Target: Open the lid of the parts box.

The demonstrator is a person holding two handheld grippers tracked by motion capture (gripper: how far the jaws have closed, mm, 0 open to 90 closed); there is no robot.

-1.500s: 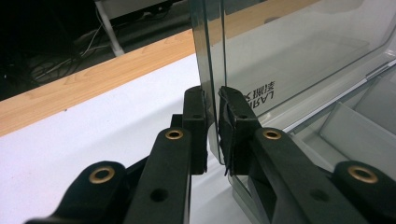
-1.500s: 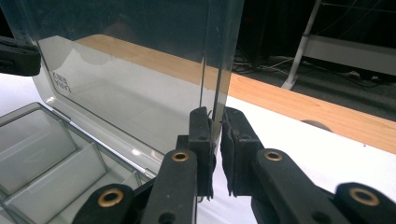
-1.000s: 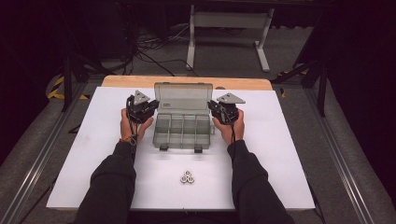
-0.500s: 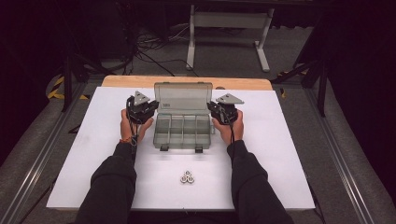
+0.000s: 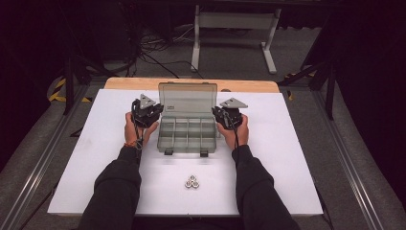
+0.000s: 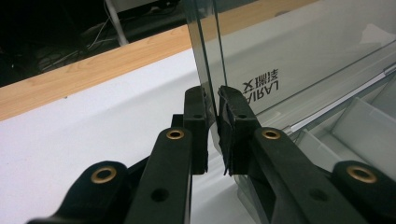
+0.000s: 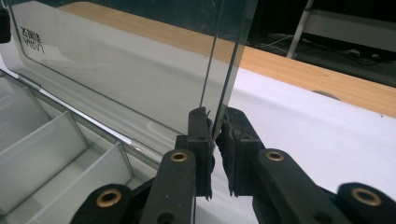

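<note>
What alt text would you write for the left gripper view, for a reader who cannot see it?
The two black jaws of the left hand-held gripper are shut on the side edge of a clear plastic lid, which stands upright on an organizer box. Mirrored lettering shows through the lid. Behind lie a white tabletop and its wooden edge.

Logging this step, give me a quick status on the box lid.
Left hand-held gripper and right hand-held gripper each clamped on a side edge of the clear lid. Lid upright, compartments open. Three nuts lie clear, nothing blocking.
</note>
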